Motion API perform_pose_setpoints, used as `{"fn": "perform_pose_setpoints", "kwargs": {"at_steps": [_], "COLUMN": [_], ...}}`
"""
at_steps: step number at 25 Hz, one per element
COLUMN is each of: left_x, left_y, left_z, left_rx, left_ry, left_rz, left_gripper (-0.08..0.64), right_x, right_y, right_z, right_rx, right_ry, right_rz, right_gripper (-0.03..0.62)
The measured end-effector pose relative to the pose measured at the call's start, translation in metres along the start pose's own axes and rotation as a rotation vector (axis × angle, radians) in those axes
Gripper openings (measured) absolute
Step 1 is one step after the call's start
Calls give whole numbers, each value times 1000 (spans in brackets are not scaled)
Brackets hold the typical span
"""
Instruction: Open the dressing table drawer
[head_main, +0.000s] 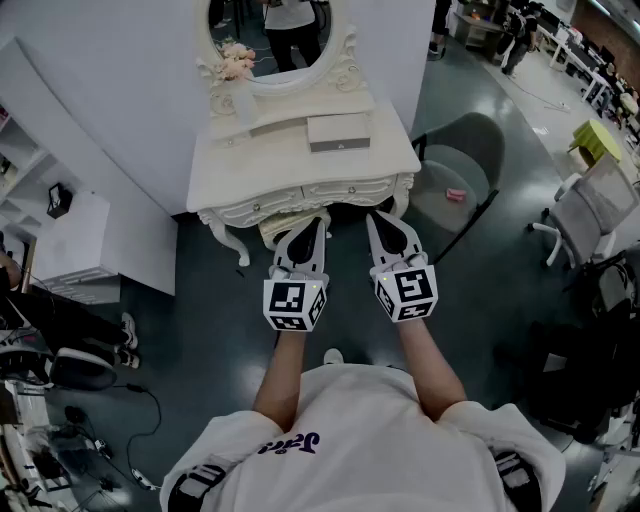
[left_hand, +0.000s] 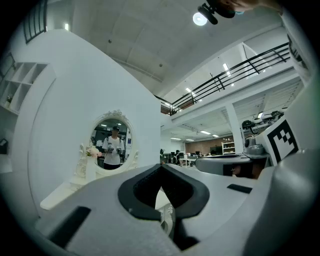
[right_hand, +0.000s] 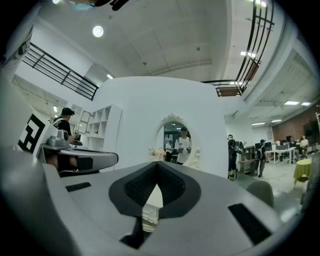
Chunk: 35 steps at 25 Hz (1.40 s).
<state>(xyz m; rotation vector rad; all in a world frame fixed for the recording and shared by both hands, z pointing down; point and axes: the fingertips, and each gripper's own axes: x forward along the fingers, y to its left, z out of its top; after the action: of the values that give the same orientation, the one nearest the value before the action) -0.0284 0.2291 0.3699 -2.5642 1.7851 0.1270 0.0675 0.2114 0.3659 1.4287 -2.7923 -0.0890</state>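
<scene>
Both grippers are level in front of the dressing table (head_main: 290, 155), left gripper (head_main: 318, 222) and right gripper (head_main: 375, 220) side by side, each with its jaws pressed together on nothing. The drawer (head_main: 350, 189) sits shut in the table's front, just beyond the gripper tips and untouched. On the table's top a flat box (head_main: 338, 131) lies before the oval mirror (head_main: 270, 40).

Cream table (head_main: 275, 160) at top centre, with carved scrolls along its front. Pink flowers (head_main: 237, 62), grey box (head_main: 339, 132). Left gripper (head_main: 318, 222) and right gripper (head_main: 378, 220) are pale grey with black insides and black-and-white markers (head_main: 295, 303). White shirt (head_main: 360, 440), purple lettering. Floor (head_main: 200, 330) dark blue-grey.
</scene>
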Motion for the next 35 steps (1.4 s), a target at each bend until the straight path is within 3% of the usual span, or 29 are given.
{"fn": "perform_pose_setpoints", "kwargs": {"at_steps": [7, 16, 22, 30, 35], "left_x": [5, 52, 126, 252, 308], "left_y": [45, 89, 123, 155, 171], "left_z": [-14, -33, -36, -43, -59], "left_rx": [-15, -49, -40, -32, -57], "left_ry": [26, 46, 38, 53, 67], "left_rz": [-11, -19, 0, 58, 92], "left_gripper": [14, 14, 14, 14, 14], "right_x": [41, 106, 179, 286, 331], "right_y": [18, 14, -27, -115, -152], "right_z": [-15, -34, -41, -43, -66], "right_rx": [39, 106, 117, 134, 146], "right_ry": [24, 34, 32, 43, 98], "right_rz": [-28, 28, 61, 114, 153], "right_gripper": [8, 9, 9, 9, 9]}}
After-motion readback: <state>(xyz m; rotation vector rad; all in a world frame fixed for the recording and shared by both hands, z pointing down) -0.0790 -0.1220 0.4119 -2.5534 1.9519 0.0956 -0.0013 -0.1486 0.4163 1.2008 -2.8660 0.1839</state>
